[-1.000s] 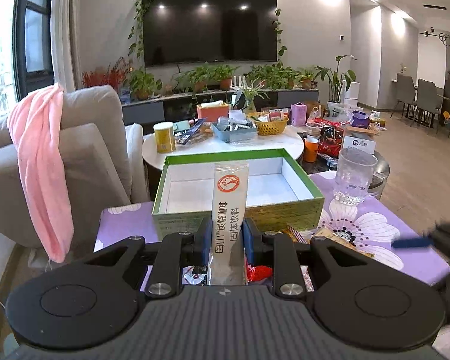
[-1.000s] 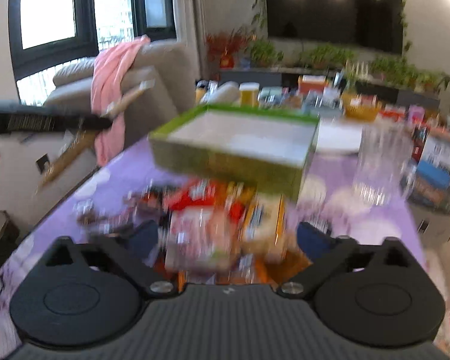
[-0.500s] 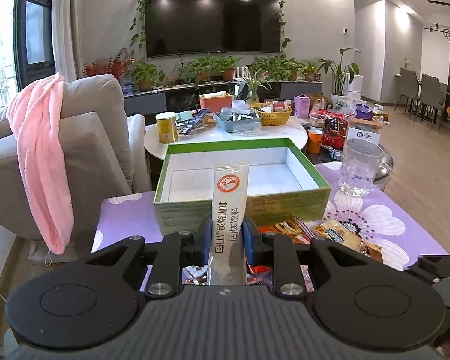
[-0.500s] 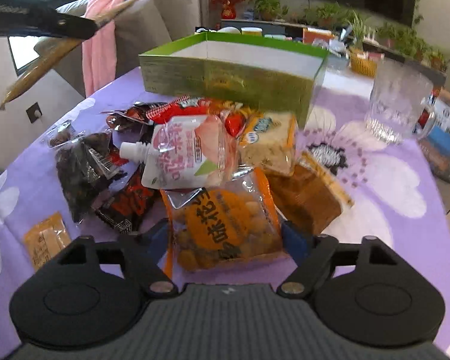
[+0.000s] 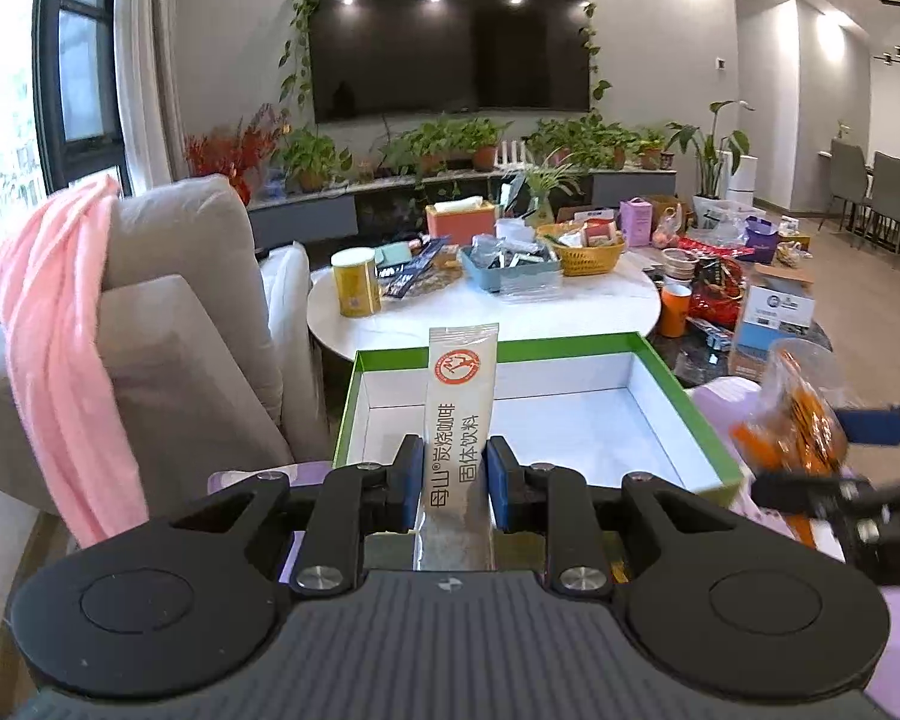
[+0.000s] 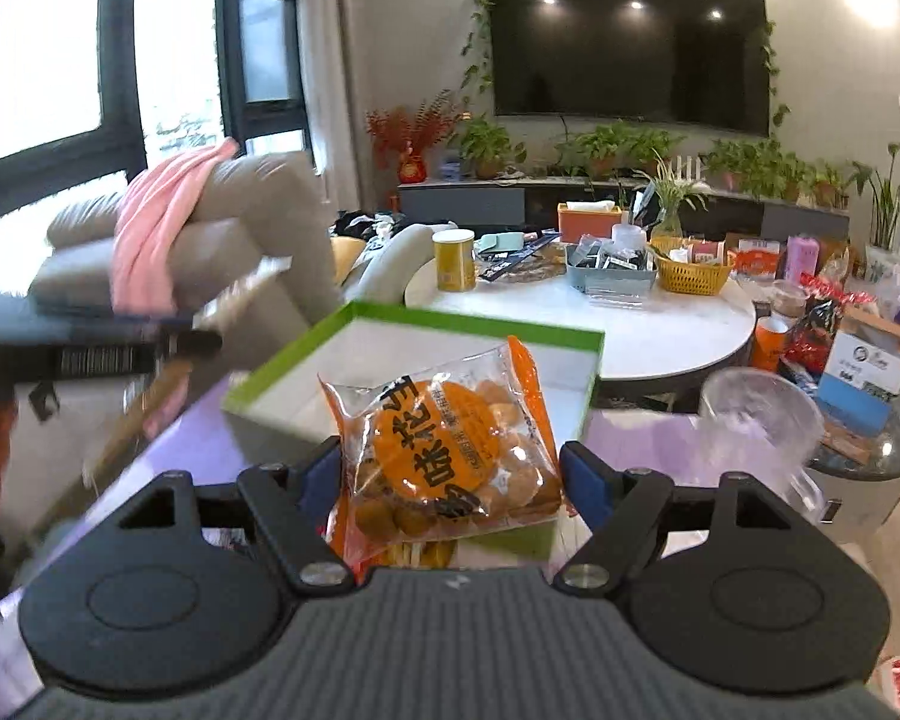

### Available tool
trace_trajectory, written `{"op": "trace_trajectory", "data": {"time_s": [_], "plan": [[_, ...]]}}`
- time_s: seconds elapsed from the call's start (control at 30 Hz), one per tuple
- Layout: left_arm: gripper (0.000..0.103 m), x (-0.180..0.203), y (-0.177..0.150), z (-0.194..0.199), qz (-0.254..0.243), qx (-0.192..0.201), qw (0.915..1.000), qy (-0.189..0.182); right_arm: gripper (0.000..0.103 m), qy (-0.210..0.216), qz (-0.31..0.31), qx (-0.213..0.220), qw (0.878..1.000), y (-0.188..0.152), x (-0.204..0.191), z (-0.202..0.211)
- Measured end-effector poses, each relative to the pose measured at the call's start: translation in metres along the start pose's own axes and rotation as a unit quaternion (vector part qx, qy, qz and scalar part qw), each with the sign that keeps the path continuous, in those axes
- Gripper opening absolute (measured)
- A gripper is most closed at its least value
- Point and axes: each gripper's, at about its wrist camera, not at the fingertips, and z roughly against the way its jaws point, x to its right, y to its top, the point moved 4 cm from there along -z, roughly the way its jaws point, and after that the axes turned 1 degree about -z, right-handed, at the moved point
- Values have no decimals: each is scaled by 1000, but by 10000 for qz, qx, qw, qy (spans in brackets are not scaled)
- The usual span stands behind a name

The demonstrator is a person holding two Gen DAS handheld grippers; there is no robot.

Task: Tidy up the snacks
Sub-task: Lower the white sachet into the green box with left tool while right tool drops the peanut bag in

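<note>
At the left of the left wrist view, a pink cloth [image 5: 54, 354] hangs over a grey sofa [image 5: 192, 324]. At centre, the left gripper [image 5: 453, 474] has its jaws narrowed on a long silver stick sachet with a red round logo [image 5: 459, 420], held upright just before the near wall of the shallow green-rimmed cardboard box with a white inside [image 5: 660, 384]. The box floor that shows is bare, so the sorting looks barely begun. At the right edge of that view, blurred, the right gripper carries an orange bag.

In the right wrist view, left to right: the blurred left gripper and sachet at centre left, then the right gripper [image 6: 450, 480] with jaws closed on the clear-and-orange bag of round golden snacks [image 6: 450, 450], raised before the box. A clear glass mug [image 6: 762, 420] stands lower right on the purple-clothed counter [image 6: 642, 438]. Both items remain to be placed, judging by their position outside the box.
</note>
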Motion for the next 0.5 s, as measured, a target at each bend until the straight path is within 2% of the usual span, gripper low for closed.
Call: {"op": "trace_trajectory", "data": {"time_s": [0.2,0.33,0.43,0.5], "plan": [[21,-11,7,-61,183,-167,9997,32,66,-101,-350,-323,9988,17,11,-67],[21,-15,4,-102,80,-413,9990,182,66,-181,-569,-641,9962,9,20,-101],[24,-17,-7,-124,-27,-714,9971,258,67,-244,-701,-1039,9918,-3,25,-120],[25,-20,-16,-135,50,-936,9953,260,67,-271,-424,-860,9950,-6,19,-118]]}}
